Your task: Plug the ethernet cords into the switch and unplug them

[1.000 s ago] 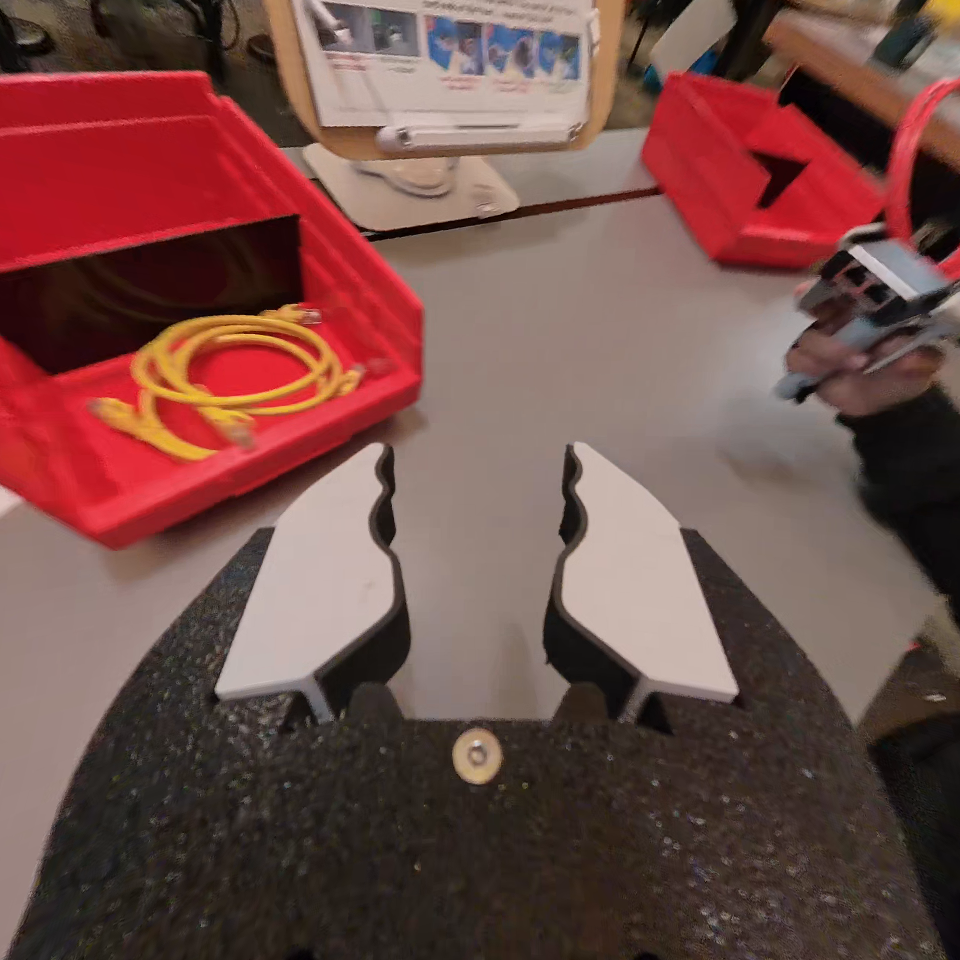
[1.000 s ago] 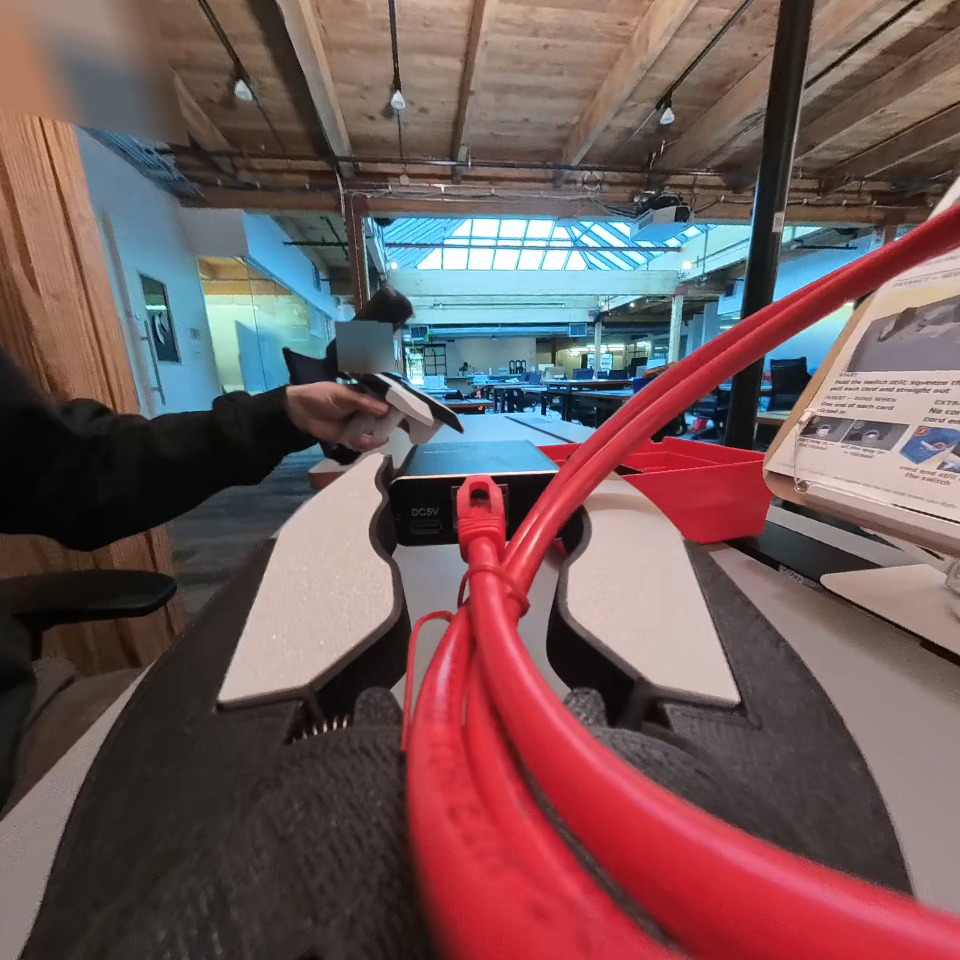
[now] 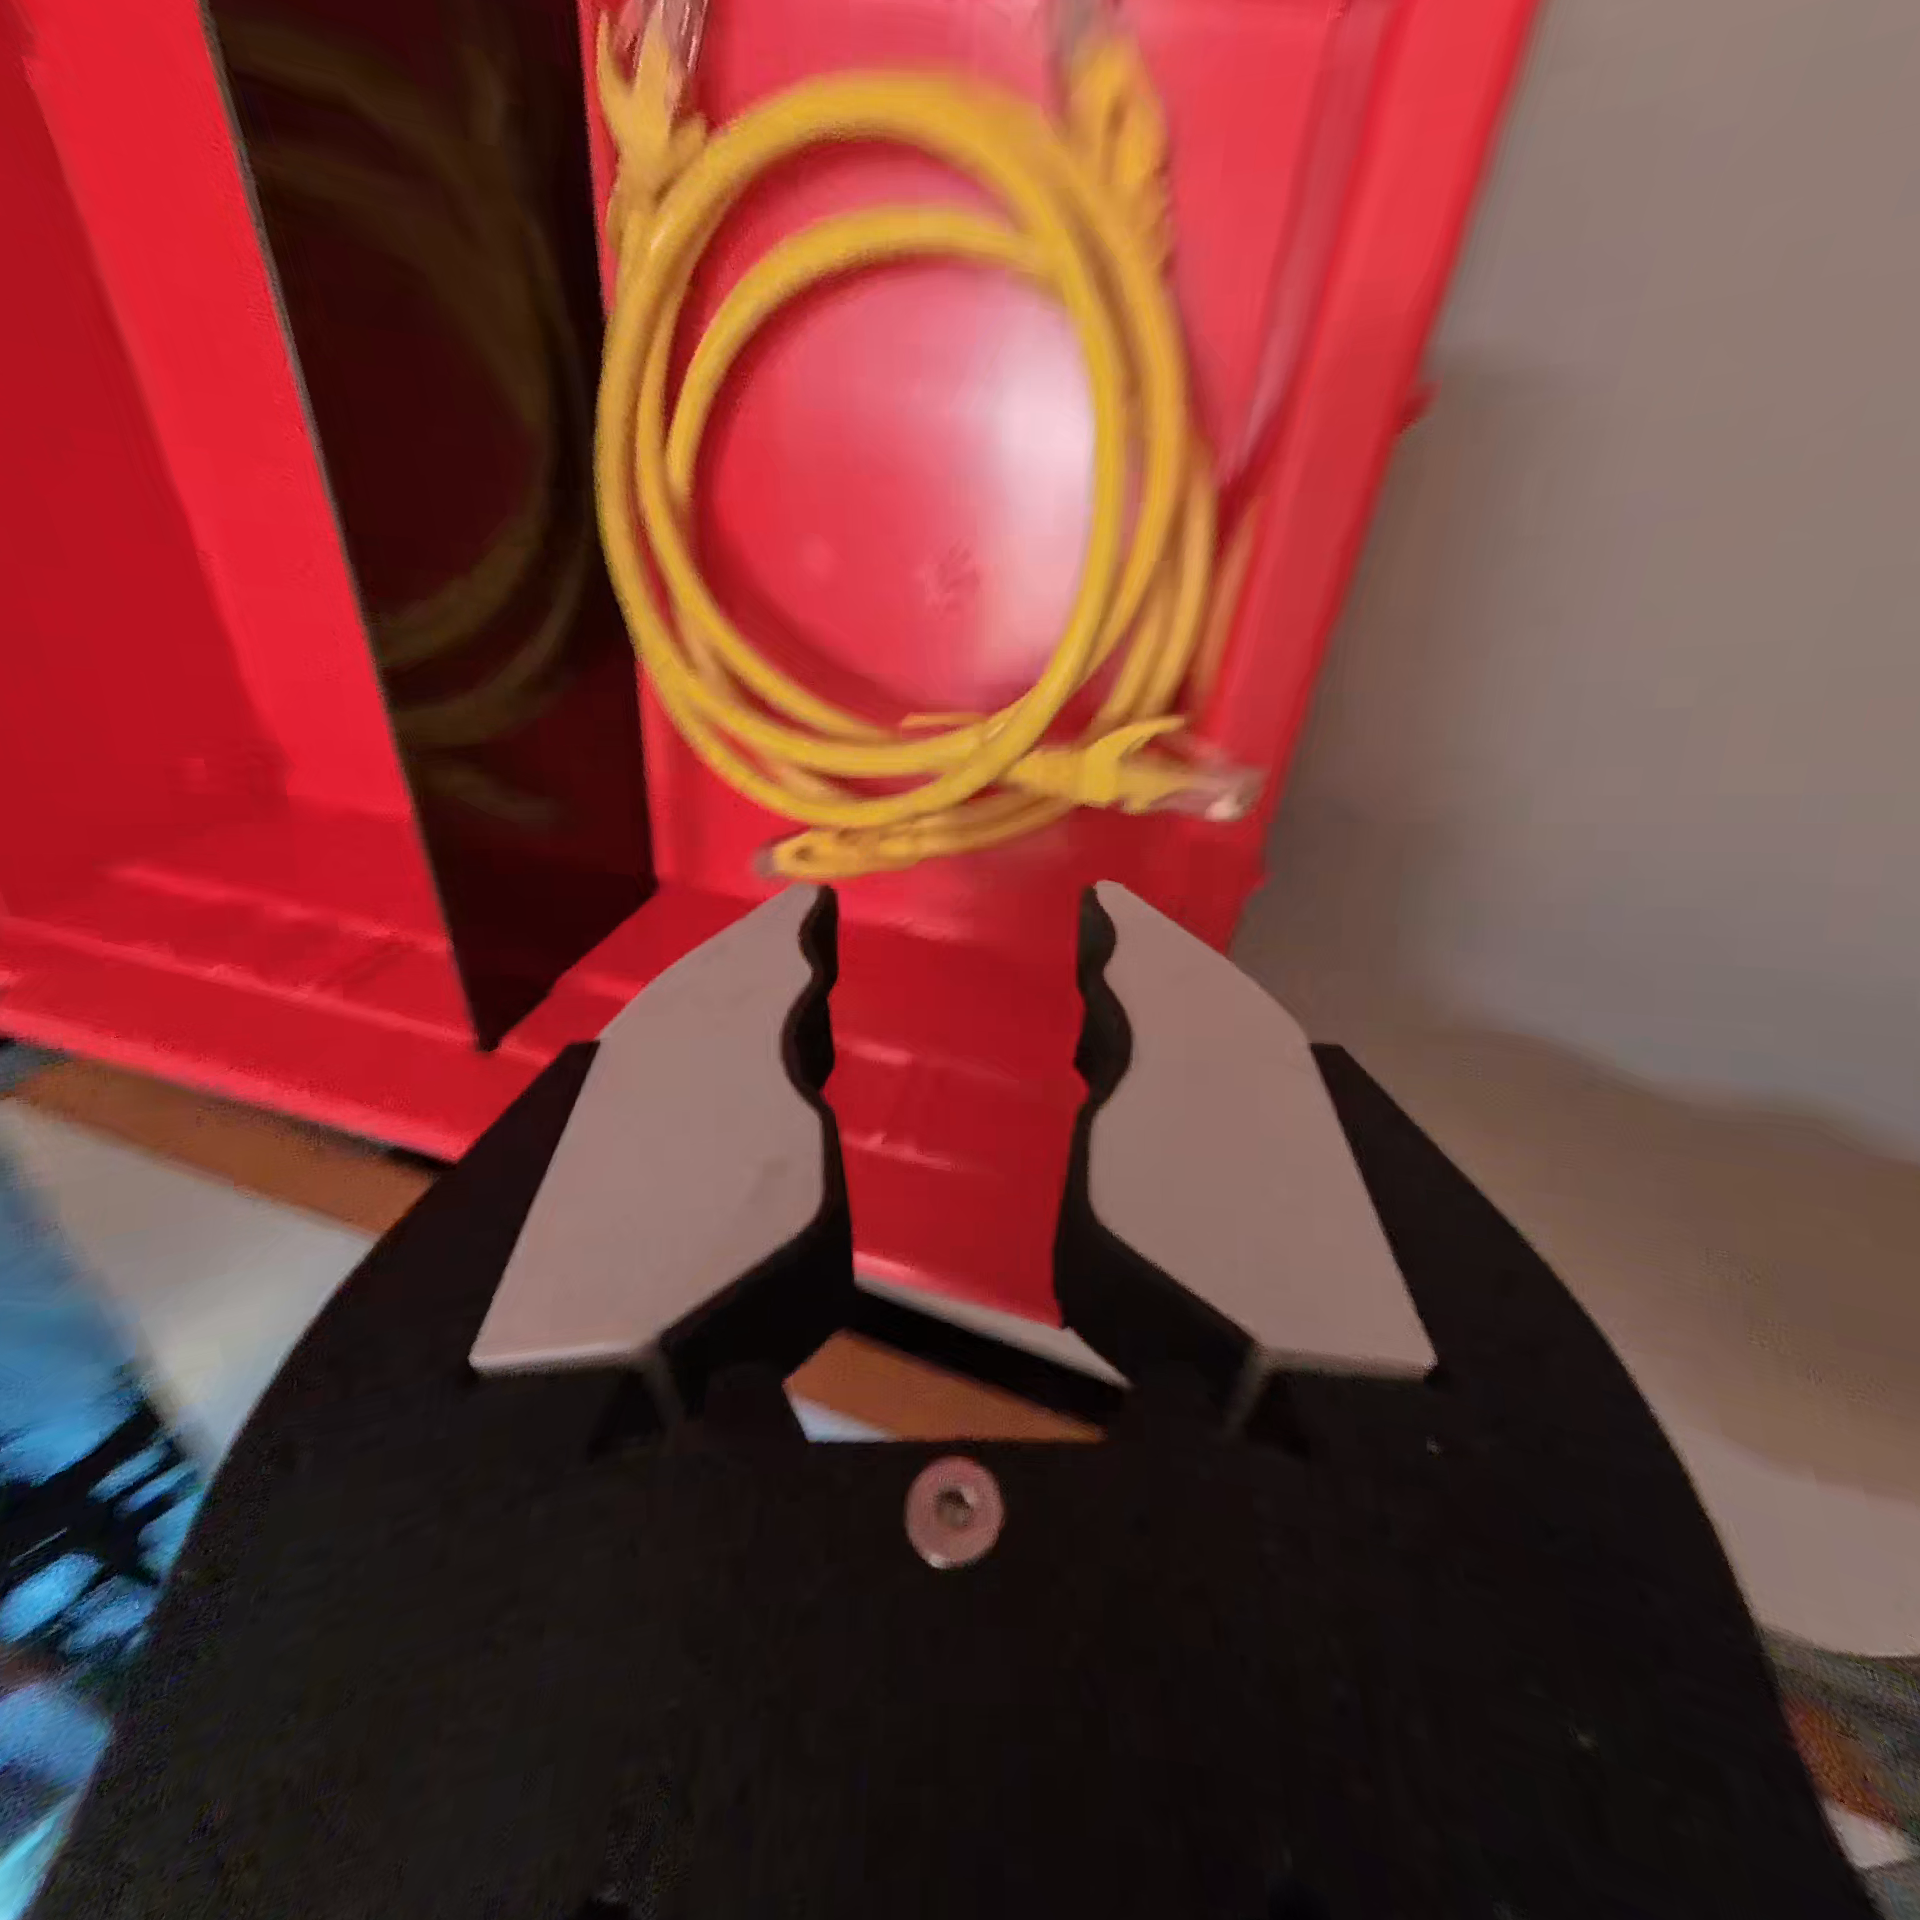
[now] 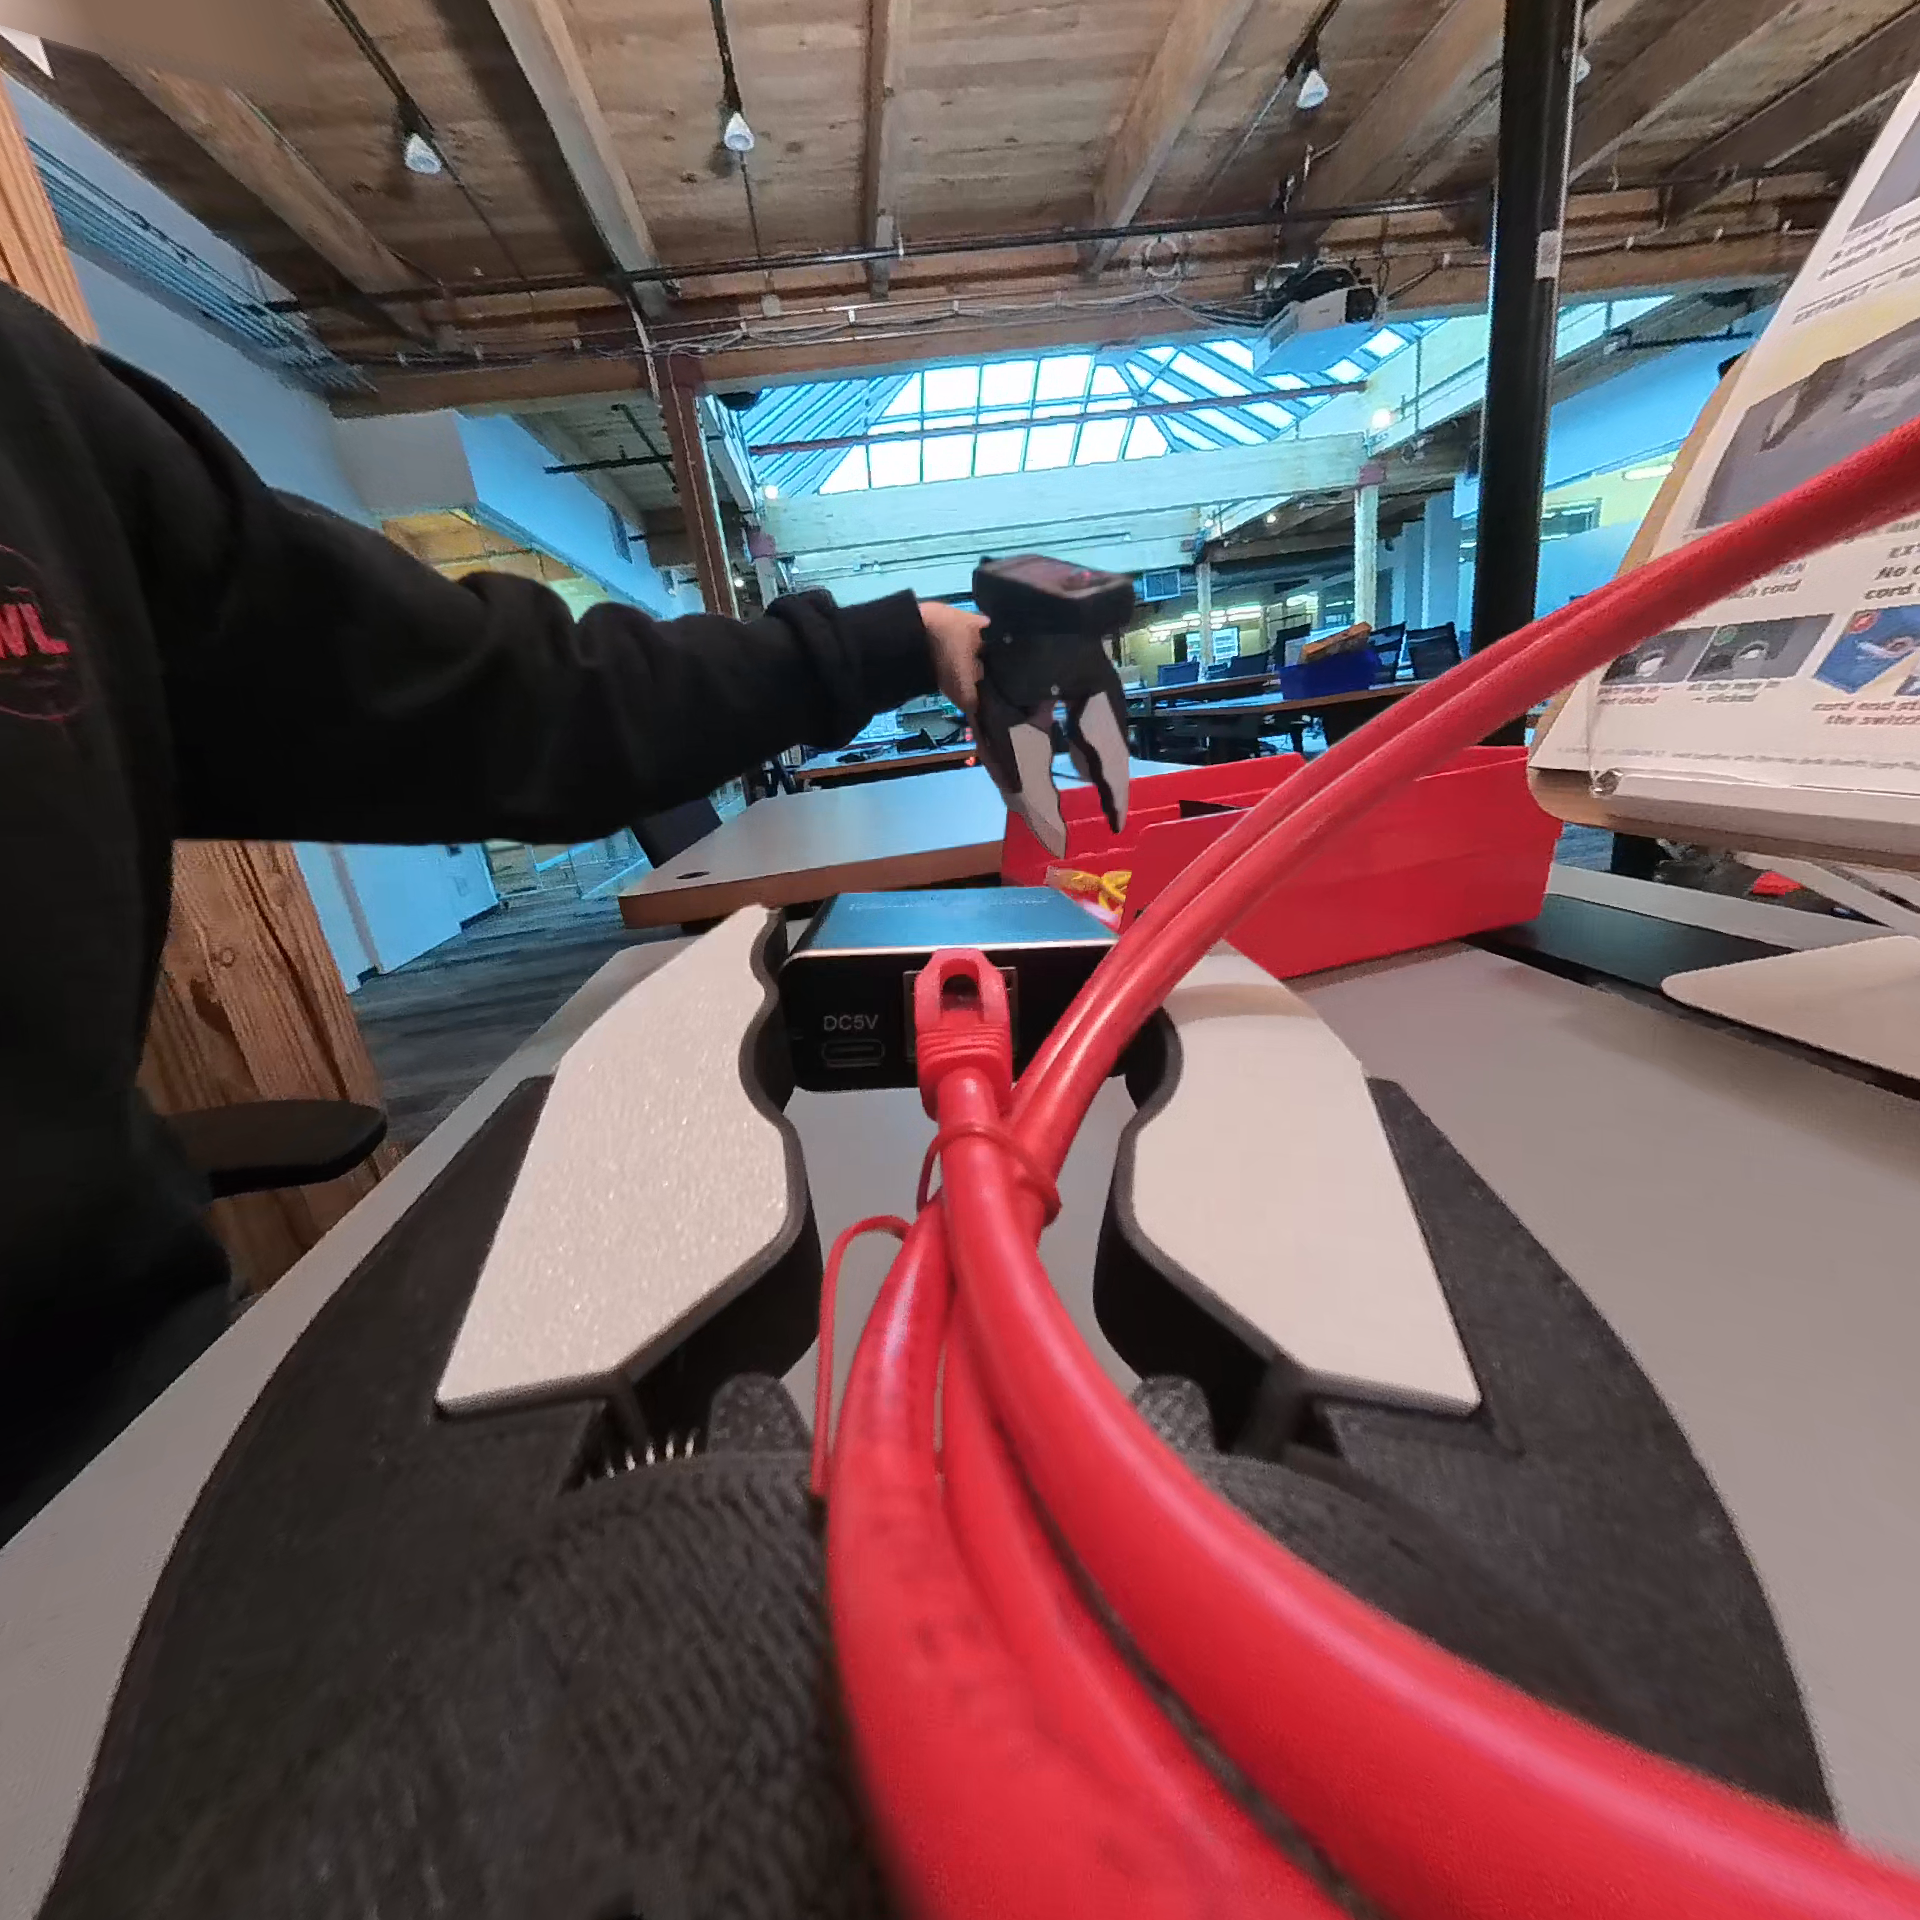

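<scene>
My right gripper (image 4: 958, 940) is shut on a black switch (image 4: 935, 914), its fingers against the two sides, resting on the grey table. A red ethernet cord's plug (image 4: 961, 1023) sits in a port on the switch's near face, and the red coil (image 4: 1143, 1455) loops over the gripper. My left gripper (image 3: 956, 902) is open and empty, pointing down over a coiled yellow ethernet cord (image 3: 644, 416) in a red bin (image 3: 1351, 312). It hangs apart from the cord. The left gripper also shows in the right wrist view (image 4: 1083, 831), above the yellow cord (image 4: 1101, 883).
A dark panel (image 3: 436, 520) stands inside the red bin beside the yellow cord. The red bin (image 4: 1403, 862) stands behind the switch. An instruction sheet on a stand (image 4: 1766, 623) is at the right. A person's black sleeve (image 4: 416, 675) reaches across at the left.
My left gripper has moved from over the bare table to above the red bin and now points down at the yellow cord. The right gripper still holds the switch.
</scene>
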